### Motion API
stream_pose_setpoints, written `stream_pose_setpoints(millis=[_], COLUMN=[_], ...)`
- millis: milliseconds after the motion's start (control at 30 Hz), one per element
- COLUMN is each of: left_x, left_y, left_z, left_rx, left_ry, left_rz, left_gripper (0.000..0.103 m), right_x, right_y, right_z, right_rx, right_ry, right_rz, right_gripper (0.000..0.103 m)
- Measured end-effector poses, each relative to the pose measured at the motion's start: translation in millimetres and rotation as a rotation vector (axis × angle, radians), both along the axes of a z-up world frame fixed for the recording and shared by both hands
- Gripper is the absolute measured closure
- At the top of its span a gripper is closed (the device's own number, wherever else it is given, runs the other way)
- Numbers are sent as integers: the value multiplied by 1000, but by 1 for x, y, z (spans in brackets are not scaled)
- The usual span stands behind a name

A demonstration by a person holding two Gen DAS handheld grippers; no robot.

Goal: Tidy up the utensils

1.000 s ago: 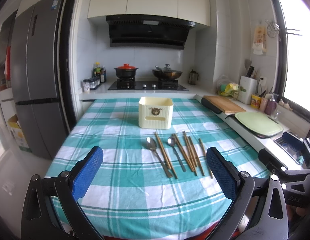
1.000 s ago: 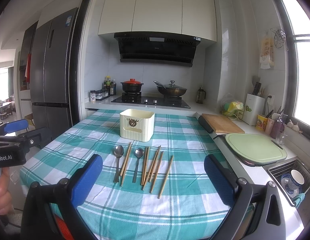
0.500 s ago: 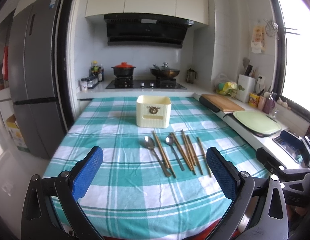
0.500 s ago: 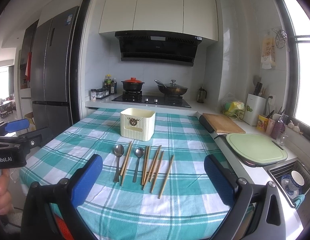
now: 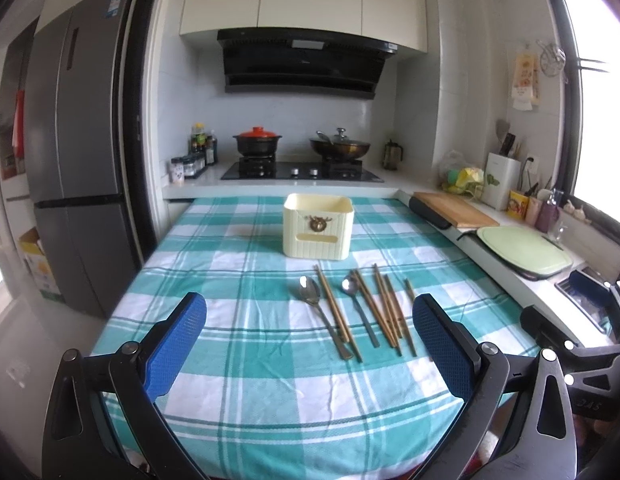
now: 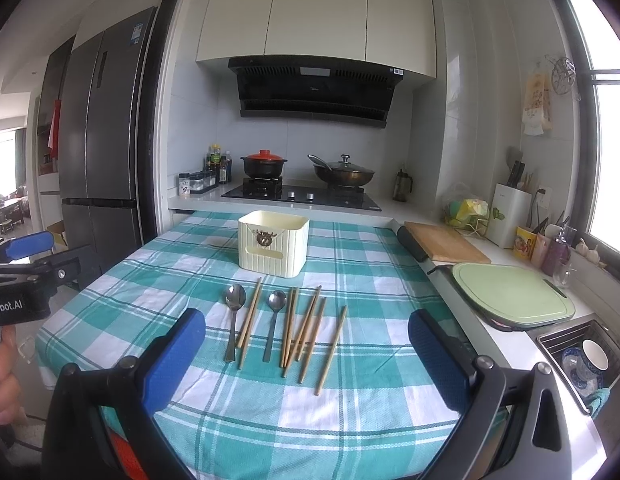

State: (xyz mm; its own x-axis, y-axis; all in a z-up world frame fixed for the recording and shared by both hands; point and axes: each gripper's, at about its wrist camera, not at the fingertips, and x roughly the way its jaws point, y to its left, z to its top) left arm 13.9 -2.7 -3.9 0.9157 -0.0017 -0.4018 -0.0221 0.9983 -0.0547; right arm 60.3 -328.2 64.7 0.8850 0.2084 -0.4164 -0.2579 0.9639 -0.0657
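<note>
Both grippers hover over the worktop, nothing held.
Left gripper (image 5: 310,336) and right gripper (image 6: 305,344): jaws spread wide, empty. Two spoons (image 6: 234,312) and loose wooden chopsticks (image 6: 305,328) lie in a row on the teal checked tablecloth (image 6: 370,280), just in front of the cream utensil holder (image 6: 273,242), not touching it.

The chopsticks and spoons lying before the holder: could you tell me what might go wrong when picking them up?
1. The chopsticks lie bunched and crossing, so a claw may pinch several or scatter them.
2. The spoons lie flat on the soft cloth; a claw could snag it and drag everything.
3. The holder looks light and stands free, so a clumsy drop-in might tip or push it.
</note>
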Motion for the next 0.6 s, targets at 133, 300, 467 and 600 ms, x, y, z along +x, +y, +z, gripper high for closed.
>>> stream_pose_setpoints(millis=[133, 300, 467, 600], left_x=[5, 12, 12, 18], left_y=[5, 15, 19, 20], left_z=[-3, -10, -14, -17], left_rx=[1, -27, -27, -10], left_ry=[-4, 16, -24, -35], left_rz=[31, 63, 91, 98], left_gripper=[0, 0, 0, 0], right_x=[3, 6, 11, 18], right_y=[1, 3, 4, -1], right_z=[-2, -4, -6, -6], right_rx=[-8, -20, -44, -20], right_ry=[7, 14, 3, 0], right_rz=[-2, -2, -11, -24], right_gripper=[0, 0, 0, 0])
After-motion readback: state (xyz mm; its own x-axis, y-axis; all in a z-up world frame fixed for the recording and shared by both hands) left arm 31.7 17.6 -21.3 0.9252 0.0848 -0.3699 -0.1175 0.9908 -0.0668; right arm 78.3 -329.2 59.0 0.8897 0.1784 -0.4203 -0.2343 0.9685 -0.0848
